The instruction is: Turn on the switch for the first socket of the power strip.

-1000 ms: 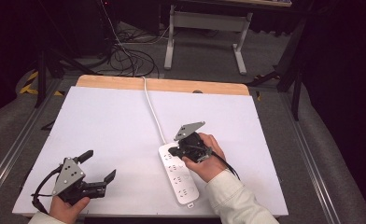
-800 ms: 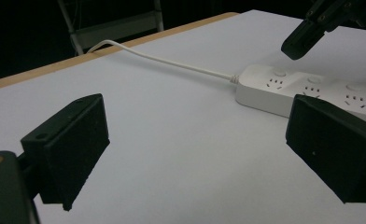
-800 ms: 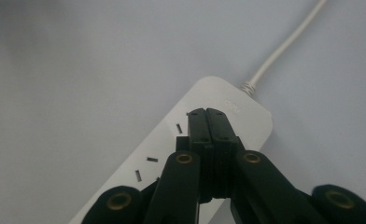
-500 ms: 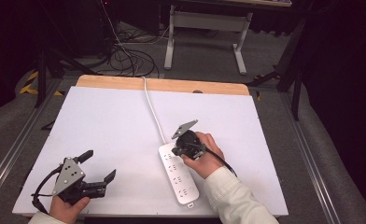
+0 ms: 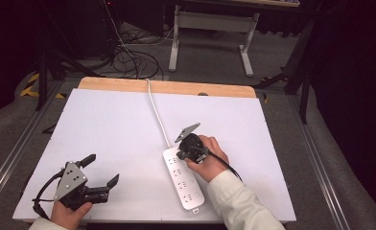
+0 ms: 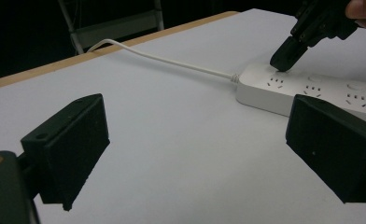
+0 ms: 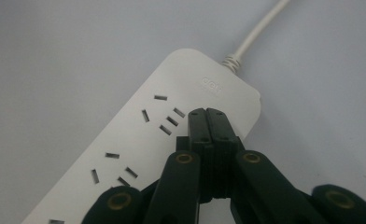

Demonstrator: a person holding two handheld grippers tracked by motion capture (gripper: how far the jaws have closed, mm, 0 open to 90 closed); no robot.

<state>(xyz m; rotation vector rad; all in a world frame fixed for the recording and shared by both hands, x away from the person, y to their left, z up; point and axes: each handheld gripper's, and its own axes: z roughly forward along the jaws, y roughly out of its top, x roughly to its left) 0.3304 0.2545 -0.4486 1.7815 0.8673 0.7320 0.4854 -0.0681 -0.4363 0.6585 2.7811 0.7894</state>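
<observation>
One white power strip (image 5: 183, 179) lies on one worktop (image 5: 104, 129), with one white cord (image 5: 156, 112) running from its end. Two grippers are present: the left gripper (image 5: 99, 175) and the right gripper (image 5: 180, 155), each with two jaws. Two hands hold them, one apiece.

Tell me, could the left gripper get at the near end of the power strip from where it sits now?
Probably yes. The left gripper sits open on bare white table, nothing lying between it and the power strip. The right gripper is shut, tips down on the strip's cord end.
</observation>
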